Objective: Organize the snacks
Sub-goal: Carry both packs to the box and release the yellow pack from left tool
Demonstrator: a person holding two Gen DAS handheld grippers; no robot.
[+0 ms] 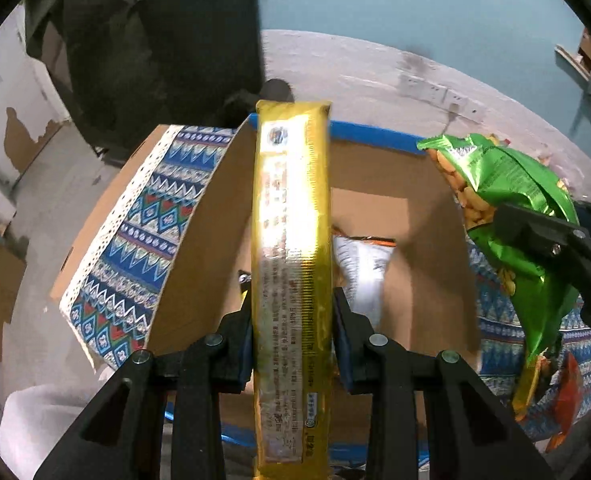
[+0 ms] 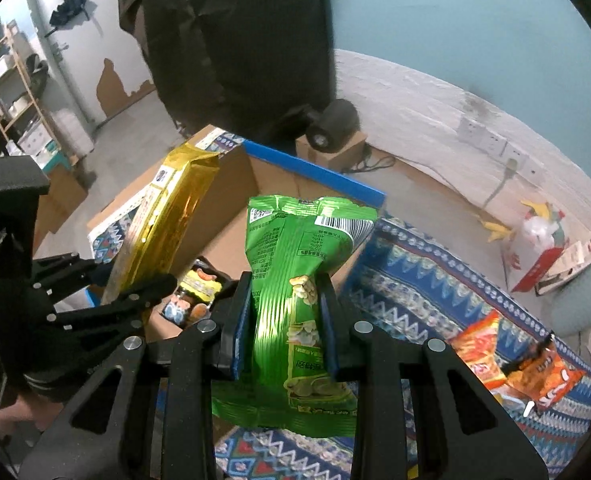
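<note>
the gold packet [image 1: 291,264] runs off the bottom edge and hides much of the white bag [image 1: 365,276] in the box [image 1: 199,236]. print on the green bag [image 2: 295,300] is unreadable.

Both wrist views look steeply down, close — sharing the cardboard box [image 1: 395,184].

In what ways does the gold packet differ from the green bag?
The gold packet is long, narrow and straight; the green bag is wider and crumpled. The left gripper holds the gold packet; the right gripper holds the green bag, pinched at its middle. The green bag shows a barcode near its top; the gold packet shows small printed text along its length. Both are shiny snack packs held over the cardboard box.
</note>
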